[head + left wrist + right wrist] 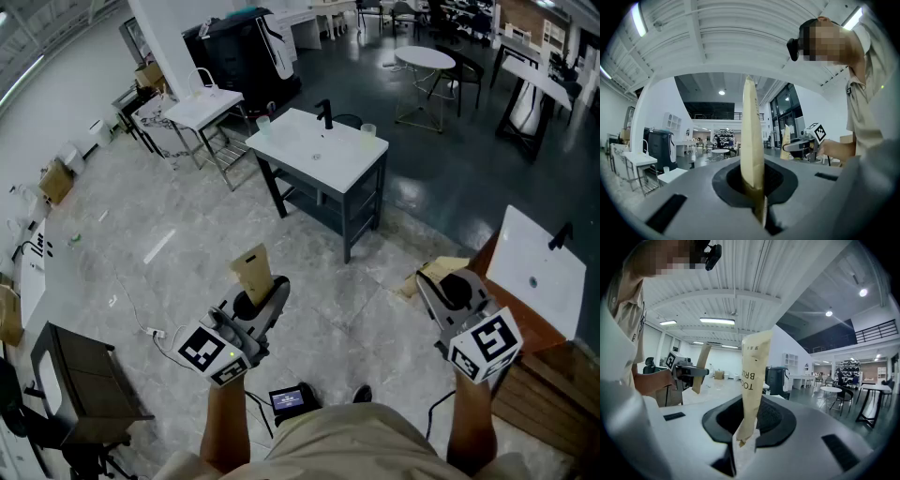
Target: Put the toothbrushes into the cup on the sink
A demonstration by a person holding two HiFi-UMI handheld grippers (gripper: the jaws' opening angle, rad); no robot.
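Each of my grippers holds a tan paper toothbrush packet upright, far from the sink. In the head view my left gripper (pixel 265 292) is shut on one packet (pixel 251 270), which stands edge-on between the jaws in the left gripper view (pixel 753 140). My right gripper (pixel 439 284) is shut on a printed packet (pixel 753 376), whose lower end is pinched between the jaws. The white sink (pixel 305 155) with a black faucet (pixel 325 114) stands several steps ahead. A clear cup (pixel 367 132) sits on its right corner and another cup (pixel 263 123) at its left corner.
A second white sink top (pixel 539 267) on a wooden base is close at my right. A dark table (pixel 80 375) stands at the lower left, with a small device (pixel 289 400) and cables on the floor by my feet. White tables (pixel 202 108), a black cabinet (pixel 239 52) and a round table (pixel 424 58) lie beyond.
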